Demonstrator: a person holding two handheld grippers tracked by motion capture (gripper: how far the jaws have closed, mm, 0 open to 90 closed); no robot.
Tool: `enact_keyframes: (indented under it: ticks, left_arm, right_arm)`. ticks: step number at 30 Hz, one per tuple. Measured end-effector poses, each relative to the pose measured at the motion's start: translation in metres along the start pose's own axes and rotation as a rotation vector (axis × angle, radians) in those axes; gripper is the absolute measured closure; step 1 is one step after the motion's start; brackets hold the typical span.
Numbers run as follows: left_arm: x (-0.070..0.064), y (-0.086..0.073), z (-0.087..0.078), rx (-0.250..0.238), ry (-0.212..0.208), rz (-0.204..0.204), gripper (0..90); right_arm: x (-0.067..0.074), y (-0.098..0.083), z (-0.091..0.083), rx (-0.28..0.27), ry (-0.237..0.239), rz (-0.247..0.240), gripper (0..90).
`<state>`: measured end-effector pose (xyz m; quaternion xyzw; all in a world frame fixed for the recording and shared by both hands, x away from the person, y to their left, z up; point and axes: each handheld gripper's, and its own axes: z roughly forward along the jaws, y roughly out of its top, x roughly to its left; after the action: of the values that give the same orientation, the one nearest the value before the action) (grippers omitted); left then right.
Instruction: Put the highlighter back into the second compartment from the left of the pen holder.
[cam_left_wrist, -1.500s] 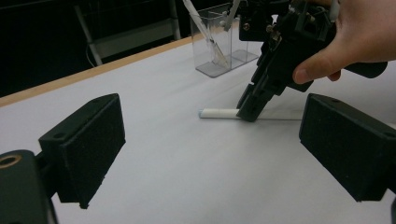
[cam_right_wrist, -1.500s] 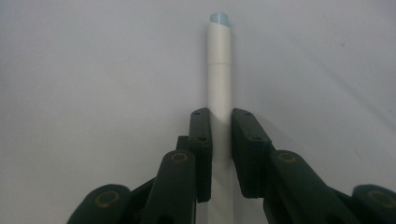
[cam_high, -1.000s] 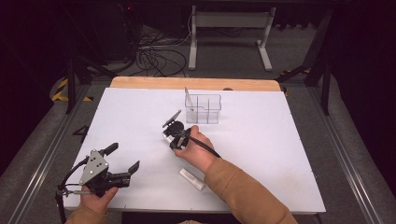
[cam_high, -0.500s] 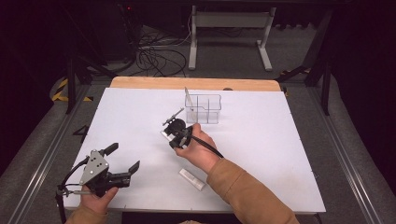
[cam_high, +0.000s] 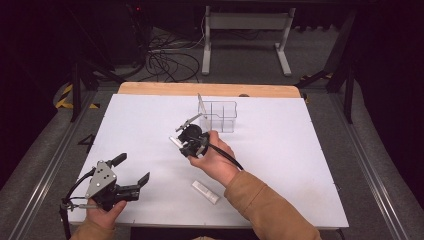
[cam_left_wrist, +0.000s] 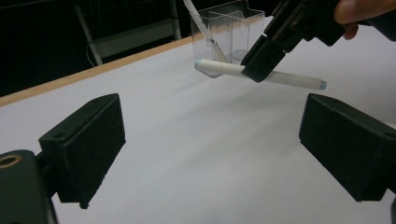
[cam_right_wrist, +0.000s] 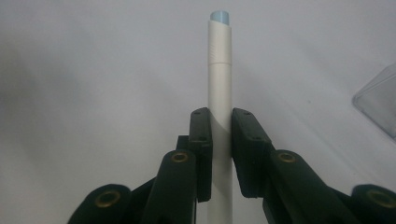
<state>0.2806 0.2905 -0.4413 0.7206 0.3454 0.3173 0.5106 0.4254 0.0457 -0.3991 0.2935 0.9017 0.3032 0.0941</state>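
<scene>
A: Two claws are working here. The right claw (cam_right_wrist: 219, 140) is clamping a white marker (cam_right_wrist: 219, 70) and holding it above the desk (cam_high: 300, 150), just beside the clear plastic organizer (cam_high: 222, 116).

B: And the left claw (cam_high: 134, 170) is hovering released near the desk's front corner, a white tube (cam_high: 205, 192) lying between the hands.

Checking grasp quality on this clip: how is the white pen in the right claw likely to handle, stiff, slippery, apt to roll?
The white pen looks stiff: it juts straight past the right claw without sagging. Its smooth round barrel may slip or pivot, since the pads grip it only at one narrow band. Laid on the table, it would probably roll, as no clip is visible.
</scene>
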Motion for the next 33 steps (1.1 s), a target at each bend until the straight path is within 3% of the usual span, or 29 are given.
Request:
enact_keyframes:
  ticks: [18,33]
  left_arm:
    - [0.000,0.000,0.000,0.002,-0.001,0.000,7.6]
    - [0.000,0.000,0.000,0.003,-0.002,-0.002,7.6]
  right_arm:
    - [-0.008,-0.002,-0.035,-0.231,0.043,-0.034,79.1]
    - [-0.016,-0.004,-0.055,-0.373,0.065,0.008,79.0]
